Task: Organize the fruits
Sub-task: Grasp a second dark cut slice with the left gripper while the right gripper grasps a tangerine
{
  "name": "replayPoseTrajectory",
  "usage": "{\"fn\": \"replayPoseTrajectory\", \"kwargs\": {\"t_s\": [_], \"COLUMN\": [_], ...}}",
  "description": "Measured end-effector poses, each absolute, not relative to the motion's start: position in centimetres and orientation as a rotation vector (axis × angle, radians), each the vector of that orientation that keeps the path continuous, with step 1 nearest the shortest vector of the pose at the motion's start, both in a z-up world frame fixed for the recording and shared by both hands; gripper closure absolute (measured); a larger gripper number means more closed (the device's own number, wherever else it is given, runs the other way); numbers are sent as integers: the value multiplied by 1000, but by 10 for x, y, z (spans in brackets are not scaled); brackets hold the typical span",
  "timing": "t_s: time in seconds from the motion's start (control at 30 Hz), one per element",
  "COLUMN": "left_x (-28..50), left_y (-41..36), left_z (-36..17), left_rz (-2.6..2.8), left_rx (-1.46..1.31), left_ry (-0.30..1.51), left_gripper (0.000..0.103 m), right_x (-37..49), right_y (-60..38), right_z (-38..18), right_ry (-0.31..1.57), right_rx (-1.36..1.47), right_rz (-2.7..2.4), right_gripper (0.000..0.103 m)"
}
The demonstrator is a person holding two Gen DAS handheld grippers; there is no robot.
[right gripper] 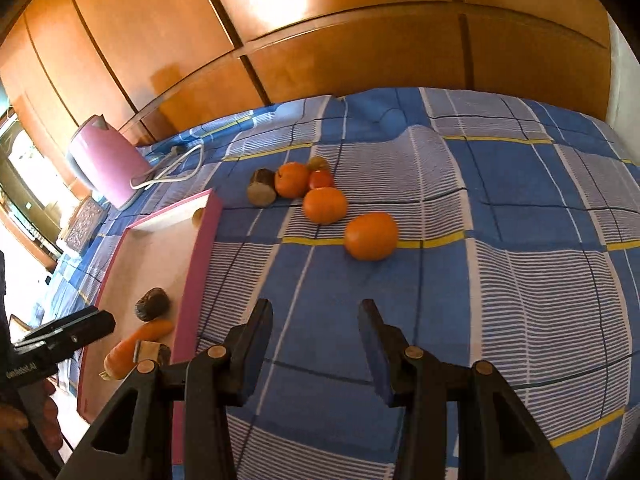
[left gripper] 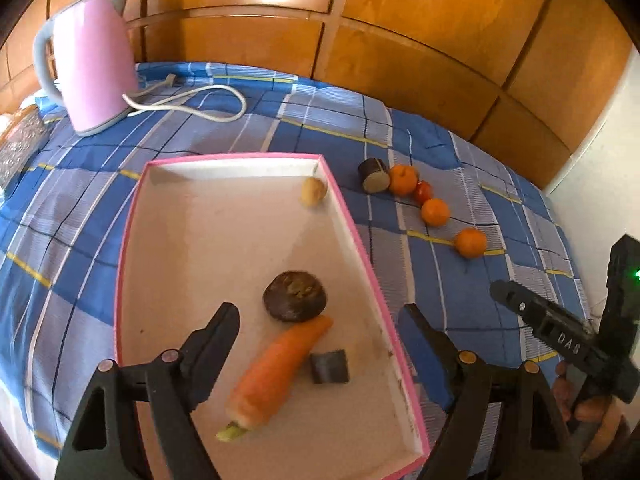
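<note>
A pink-rimmed white tray (left gripper: 136,216) (right gripper: 200,264) lies on the blue plaid cloth. It holds a carrot (left gripper: 276,372) (right gripper: 136,344), a dark round piece (left gripper: 295,296) (right gripper: 152,303), a small dark cube (left gripper: 330,366) (right gripper: 150,351) and a pale small potato (left gripper: 313,191) (right gripper: 197,216). Right of the tray lie three oranges (left gripper: 471,242) (right gripper: 371,236), a red tomato (left gripper: 423,191) (right gripper: 321,179) and a dark eggplant chunk (left gripper: 374,175) (right gripper: 262,187). My left gripper (left gripper: 320,320) is open above the tray. My right gripper (right gripper: 316,316) is open over the cloth, short of the nearest orange.
A pink electric kettle (left gripper: 92,64) (right gripper: 106,164) with a white cord (left gripper: 192,104) stands at the back left. A patterned box (left gripper: 16,144) sits at the left edge. Wooden cabinet doors (left gripper: 360,40) back the table.
</note>
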State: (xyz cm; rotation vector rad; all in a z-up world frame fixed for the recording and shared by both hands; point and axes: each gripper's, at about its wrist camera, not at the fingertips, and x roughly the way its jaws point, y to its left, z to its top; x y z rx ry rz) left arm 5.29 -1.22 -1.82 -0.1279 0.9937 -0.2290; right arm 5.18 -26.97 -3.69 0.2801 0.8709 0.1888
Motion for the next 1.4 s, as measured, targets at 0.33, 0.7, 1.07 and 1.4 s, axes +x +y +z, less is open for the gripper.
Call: {"fn": "replayPoseTrajectory", "kwargs": {"t_s": [0.33, 0.7, 1.07, 1.4], "left_x": [76, 104, 154, 201], "left_y": [-36, -57, -80, -94], "left_z": [-13, -15, -15, -33], "left_rz": [-296, -363, -397, -374], "left_rx": [-96, -65, -67, -66], "left_ry": [976, 1007, 1010, 1042], "left_gripper": [30, 60, 60, 51], "right_x": [59, 84, 130, 158], "right_y": [-279, -276, -255, -245], "right_z": [-42, -28, -28, -42], "right_ry": [886, 856, 867, 895], "right_rx": [279, 209, 104, 25], "right_rz": [168, 162, 211, 216], "right_gripper": [58, 58, 58, 58]}}
